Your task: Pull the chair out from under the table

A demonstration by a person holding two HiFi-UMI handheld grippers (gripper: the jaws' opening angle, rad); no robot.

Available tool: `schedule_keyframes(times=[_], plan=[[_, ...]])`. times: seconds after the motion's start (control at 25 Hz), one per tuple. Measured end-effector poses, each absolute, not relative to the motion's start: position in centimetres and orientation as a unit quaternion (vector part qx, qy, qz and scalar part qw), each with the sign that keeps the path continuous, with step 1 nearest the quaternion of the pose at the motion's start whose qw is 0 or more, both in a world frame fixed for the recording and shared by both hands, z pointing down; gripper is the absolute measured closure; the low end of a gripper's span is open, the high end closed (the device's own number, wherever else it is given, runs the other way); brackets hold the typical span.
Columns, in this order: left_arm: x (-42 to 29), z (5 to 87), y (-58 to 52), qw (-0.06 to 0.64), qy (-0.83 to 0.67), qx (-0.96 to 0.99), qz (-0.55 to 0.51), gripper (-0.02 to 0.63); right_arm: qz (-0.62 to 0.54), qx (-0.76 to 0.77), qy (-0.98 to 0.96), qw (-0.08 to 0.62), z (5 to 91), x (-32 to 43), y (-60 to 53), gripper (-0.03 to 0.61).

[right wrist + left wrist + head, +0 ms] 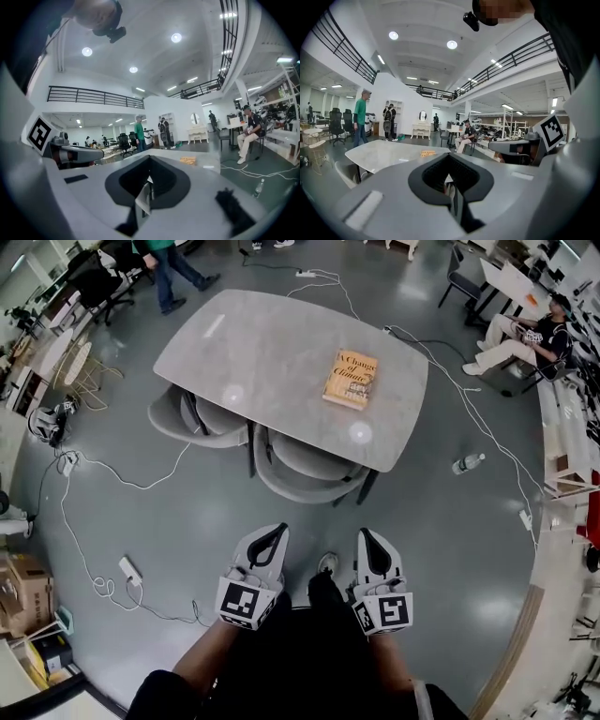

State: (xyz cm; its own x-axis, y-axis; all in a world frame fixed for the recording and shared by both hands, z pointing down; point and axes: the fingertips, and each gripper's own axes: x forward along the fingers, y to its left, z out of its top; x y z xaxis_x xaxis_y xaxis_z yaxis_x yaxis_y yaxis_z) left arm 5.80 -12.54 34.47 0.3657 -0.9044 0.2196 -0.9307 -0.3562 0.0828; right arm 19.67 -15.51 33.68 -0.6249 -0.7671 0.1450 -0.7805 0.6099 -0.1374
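Jaws together on both the left gripper [272, 532] and the right gripper [367, 536]. Each gripper view shows the tips pinched shut with nothing between them. Both are held low, pointing toward the table [253, 343], well apart from it.

Two chairs are tucked under the near edge. The nearer chair [302, 468] is straight ahead of the grippers, curved back showing, seat mostly under the top. The second chair [184, 416] sits to its left. The task does not say which one is meant; the nearer looks likeliest. A book [352, 379] lies on the table.

Judged step: approach, no contact yet.

To do it well:
- Part the jaws before reaching the backrest.
- Take the top rim either side of centre and clamp firmly.
- Draw straight back and level, so the chair clears the dark table leg [367, 486] just beside it.
- Mind the cable [141, 484] on the floor when stepping back.
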Motion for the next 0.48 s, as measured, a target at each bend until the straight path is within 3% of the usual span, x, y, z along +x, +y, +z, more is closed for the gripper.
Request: schedule_keyframes(times=[0.2, 0.48], plan=[[8.2, 35.6, -15.8, 0.101, -0.569, 0.812, 0.084, 0.606, 0.087, 0.391, -0.915, 0.056, 35.3, 20.3, -19.3, 0.563], [8.9, 39.1, -18.5, 0.066, -0.547, 0.812, 0.192, 0.604, 0.073, 0.336, -0.934, 0.101, 38.1, 20.1, -22.5, 0.561]])
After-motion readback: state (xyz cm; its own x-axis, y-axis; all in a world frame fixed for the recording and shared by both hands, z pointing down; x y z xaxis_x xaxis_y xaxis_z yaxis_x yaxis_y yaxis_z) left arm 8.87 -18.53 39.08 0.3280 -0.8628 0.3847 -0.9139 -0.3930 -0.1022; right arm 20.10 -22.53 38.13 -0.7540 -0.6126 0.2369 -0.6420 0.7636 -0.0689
